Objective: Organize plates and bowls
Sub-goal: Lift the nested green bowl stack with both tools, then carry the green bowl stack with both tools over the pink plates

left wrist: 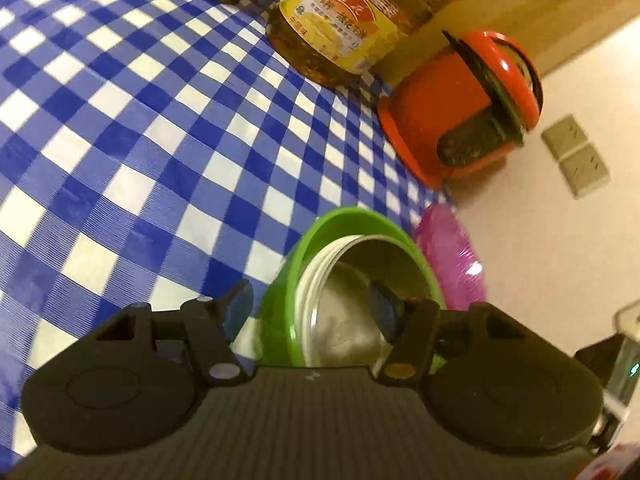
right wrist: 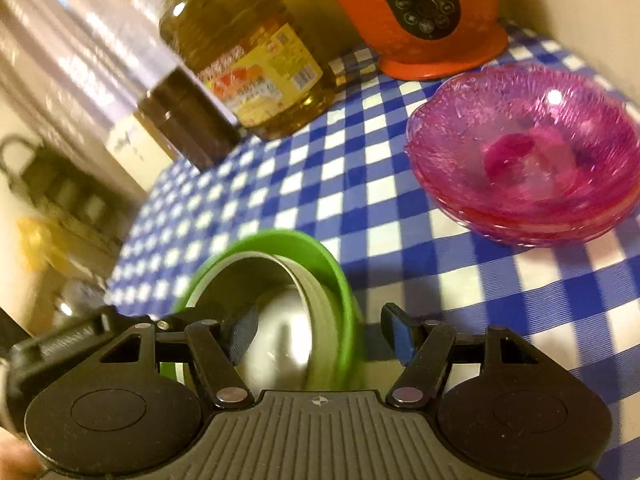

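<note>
A green bowl with a steel inner wall [left wrist: 360, 280] sits between the fingers of my left gripper [left wrist: 312, 308], one finger outside its near wall and one inside; the jaws stand wide apart. The same green bowl [right wrist: 296, 300] is straddled by my right gripper [right wrist: 320, 336], left finger inside, right finger outside, jaws wide. A stack of pink translucent bowls [right wrist: 528, 156] rests on the checked cloth to the right, apart from both grippers; its edge shows in the left wrist view [left wrist: 452, 256].
A large oil bottle [right wrist: 244, 52] [left wrist: 352, 20], a dark jar [right wrist: 188, 120] and an orange rice cooker [right wrist: 420, 16] [left wrist: 460, 104] stand at the back of the blue checked table [left wrist: 140, 140]. Wall sockets [left wrist: 576, 156] lie beyond the table edge.
</note>
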A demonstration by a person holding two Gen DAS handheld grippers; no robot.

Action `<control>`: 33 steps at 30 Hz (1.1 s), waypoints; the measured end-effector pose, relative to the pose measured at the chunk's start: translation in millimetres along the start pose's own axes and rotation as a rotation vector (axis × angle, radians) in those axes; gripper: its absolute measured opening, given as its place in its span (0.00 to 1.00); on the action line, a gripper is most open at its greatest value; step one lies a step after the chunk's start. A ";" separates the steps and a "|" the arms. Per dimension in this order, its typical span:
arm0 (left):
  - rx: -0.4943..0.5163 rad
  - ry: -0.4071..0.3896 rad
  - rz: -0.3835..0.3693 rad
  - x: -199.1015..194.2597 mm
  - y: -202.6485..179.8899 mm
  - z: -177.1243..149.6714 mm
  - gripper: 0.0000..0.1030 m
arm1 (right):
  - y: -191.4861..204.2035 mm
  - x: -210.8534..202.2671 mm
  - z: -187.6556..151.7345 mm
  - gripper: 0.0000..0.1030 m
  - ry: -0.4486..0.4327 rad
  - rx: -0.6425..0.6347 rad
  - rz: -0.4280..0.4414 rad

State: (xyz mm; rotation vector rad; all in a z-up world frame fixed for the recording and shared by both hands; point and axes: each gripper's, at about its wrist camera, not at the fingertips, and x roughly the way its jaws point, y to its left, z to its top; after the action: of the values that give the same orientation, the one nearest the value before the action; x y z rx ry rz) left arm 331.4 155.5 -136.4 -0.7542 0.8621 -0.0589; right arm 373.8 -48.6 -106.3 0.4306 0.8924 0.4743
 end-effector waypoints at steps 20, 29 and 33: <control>0.198 -0.040 0.112 6.9 -15.4 -10.6 0.26 | -6.4 13.9 -8.9 0.27 -0.009 -0.009 -0.022; 0.234 -0.040 0.137 7.7 -20.2 -11.9 0.23 | 1.8 14.5 -9.2 0.28 -0.008 -0.074 -0.054; 0.245 -0.040 0.150 8.0 -21.8 -12.9 0.23 | 2.0 14.3 -9.5 0.27 -0.002 -0.077 -0.059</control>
State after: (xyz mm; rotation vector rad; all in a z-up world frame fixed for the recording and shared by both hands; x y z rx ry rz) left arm 332.9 129.1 -133.5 -0.4592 0.8532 -0.0159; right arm 373.3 -37.4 -119.6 0.3333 0.8794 0.4529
